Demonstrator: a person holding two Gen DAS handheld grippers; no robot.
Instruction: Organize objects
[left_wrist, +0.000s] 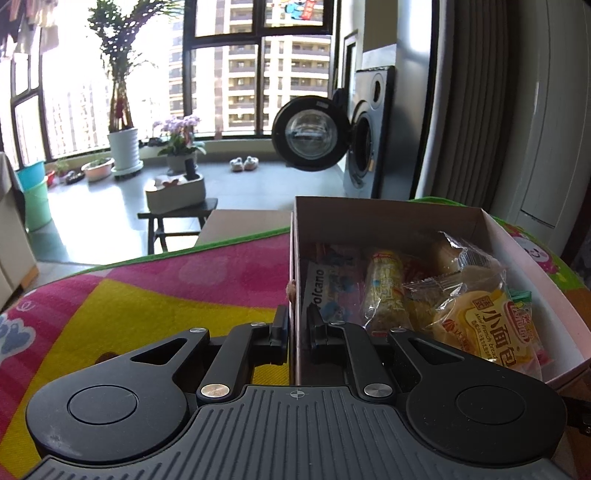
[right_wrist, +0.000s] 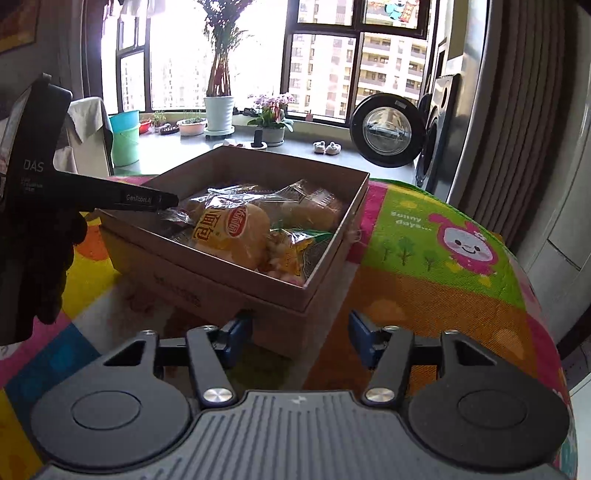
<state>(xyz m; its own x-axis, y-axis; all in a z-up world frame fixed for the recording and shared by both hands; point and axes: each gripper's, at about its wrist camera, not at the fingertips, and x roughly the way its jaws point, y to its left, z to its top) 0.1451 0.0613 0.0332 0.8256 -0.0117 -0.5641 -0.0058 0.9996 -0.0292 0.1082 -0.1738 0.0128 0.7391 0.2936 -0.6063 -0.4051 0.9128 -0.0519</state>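
Balcony room with a washer (left_wrist: 365, 147) standing open; the work surface is a bright mat (right_wrist: 424, 258). On it sits the box (right_wrist: 207, 280), holding wrapped snacks: a bread pack (left_wrist: 491, 325), a rice bar (left_wrist: 386, 291) and a blue packet (left_wrist: 325, 288) against its left wall. My left gripper (left_wrist: 295, 328) is clenched on that left wall, one finger inside, one outside, I judge to steady the box. My right gripper (right_wrist: 301, 332) is released, empty, just beside the box's near corner
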